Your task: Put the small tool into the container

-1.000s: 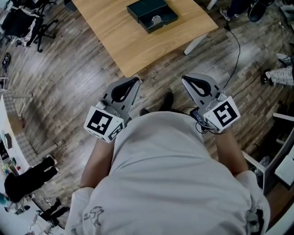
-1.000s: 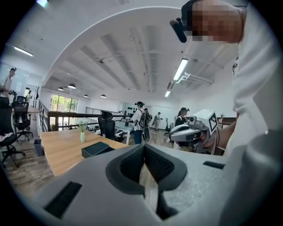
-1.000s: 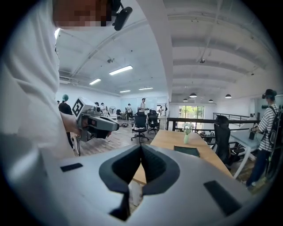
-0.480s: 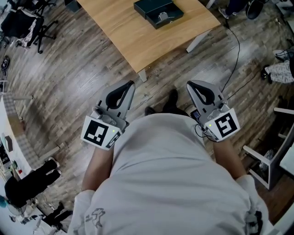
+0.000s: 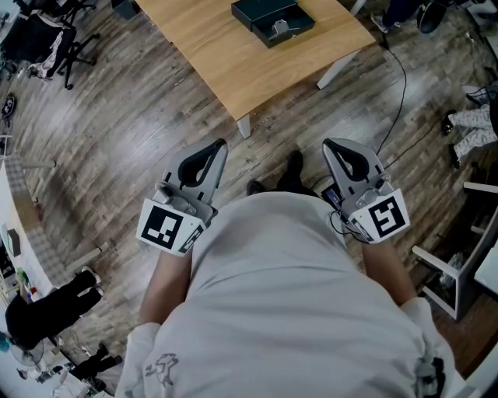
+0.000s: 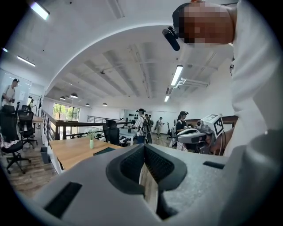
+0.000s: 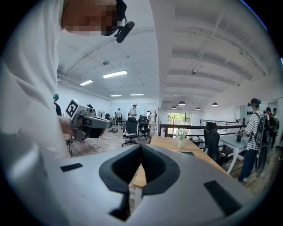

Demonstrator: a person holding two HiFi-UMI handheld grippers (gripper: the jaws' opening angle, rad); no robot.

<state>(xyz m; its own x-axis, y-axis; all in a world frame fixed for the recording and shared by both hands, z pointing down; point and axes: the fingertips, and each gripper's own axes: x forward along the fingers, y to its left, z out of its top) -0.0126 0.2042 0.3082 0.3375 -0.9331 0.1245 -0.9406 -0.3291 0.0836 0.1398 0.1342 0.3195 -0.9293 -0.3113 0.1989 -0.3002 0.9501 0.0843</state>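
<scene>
Left tongs [image 5: 219, 146] and right tongs [image 5: 327, 144] are hanging fully closed, gripping nothing, well apart from the bench [image 5: 226, 56]. The container [image 5: 257, 11] is lying there, with the tool [image 5: 280, 28] resting on its near part.

Left gripper [image 5: 219, 145], right gripper [image 5: 330, 144] farther back from table [image 5: 233, 70] corner; container [image 5: 272, 19] shifted right.

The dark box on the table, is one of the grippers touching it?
No, the left gripper and the right gripper are over the floor by the person, away from the box on the table.
</scene>
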